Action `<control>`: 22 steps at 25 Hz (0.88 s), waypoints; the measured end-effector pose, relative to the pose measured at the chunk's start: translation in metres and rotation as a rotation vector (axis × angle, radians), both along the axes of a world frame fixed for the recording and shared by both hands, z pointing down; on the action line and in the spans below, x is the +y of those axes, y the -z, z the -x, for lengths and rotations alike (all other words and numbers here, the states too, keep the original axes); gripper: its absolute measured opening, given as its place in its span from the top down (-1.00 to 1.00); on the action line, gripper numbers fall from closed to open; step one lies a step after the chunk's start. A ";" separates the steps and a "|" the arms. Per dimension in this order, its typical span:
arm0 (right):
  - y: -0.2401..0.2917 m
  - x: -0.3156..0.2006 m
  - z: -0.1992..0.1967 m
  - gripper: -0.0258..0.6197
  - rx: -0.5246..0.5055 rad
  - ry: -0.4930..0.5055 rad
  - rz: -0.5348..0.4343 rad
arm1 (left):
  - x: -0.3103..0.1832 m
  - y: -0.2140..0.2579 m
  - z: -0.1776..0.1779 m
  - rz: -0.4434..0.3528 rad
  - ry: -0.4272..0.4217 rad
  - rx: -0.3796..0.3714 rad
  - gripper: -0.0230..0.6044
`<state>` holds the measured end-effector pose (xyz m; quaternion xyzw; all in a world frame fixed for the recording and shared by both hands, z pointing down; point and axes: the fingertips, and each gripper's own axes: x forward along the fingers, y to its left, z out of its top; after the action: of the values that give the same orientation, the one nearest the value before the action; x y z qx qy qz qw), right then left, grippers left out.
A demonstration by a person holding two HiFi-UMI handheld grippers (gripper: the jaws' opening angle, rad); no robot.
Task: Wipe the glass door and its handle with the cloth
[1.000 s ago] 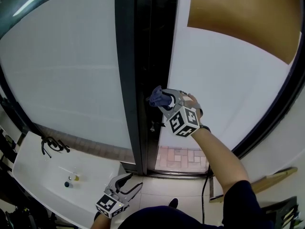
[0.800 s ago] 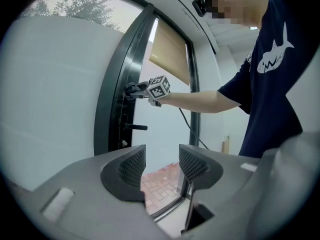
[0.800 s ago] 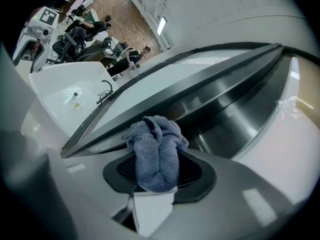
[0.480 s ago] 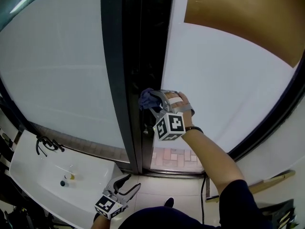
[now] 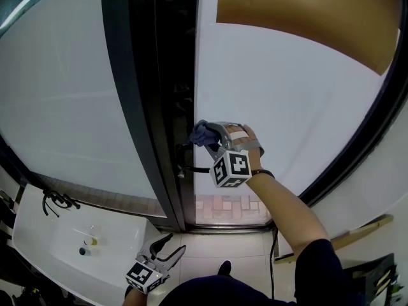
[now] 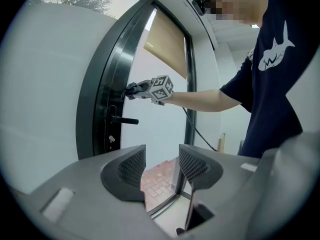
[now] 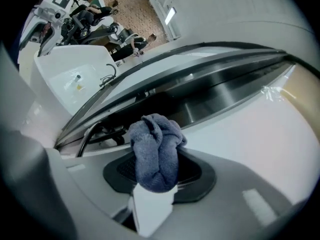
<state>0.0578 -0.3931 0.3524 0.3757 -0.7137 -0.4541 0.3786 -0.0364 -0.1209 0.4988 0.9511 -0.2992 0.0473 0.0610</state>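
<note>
In head view, right gripper (image 5: 209,135): clamped on a bunched blue cloth (image 5: 199,132).
Cloth: at the dark edge of the glass door (image 5: 287,107), just above the handle (image 5: 193,169); contact unclear.
Left gripper (image 5: 171,246): low, well apart from the door, near a white sink (image 5: 57,247).
Left gripper view, jaws: apart, nothing between them.
Markings: black-and-white square markers on the right gripper's cube; white shark print on the person's dark shirt (image 6: 272,54).
Right gripper view, jaws: closed on the cloth, wad bulging past the tips, handle to its left.
</note>
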 end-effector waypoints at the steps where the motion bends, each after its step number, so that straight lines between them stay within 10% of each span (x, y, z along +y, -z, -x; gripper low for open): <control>1: -0.001 0.001 -0.005 0.44 0.006 -0.006 -0.001 | 0.000 0.000 -0.001 0.003 0.000 -0.001 0.28; 22: 0.002 0.037 -0.237 0.44 -0.153 -0.360 0.016 | -0.004 -0.012 -0.035 0.005 -0.089 -0.025 0.28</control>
<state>0.2951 -0.3564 0.3499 0.5277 -0.6652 -0.3436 0.4012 -0.0017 -0.1245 0.5107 0.9626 -0.2572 0.0628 0.0576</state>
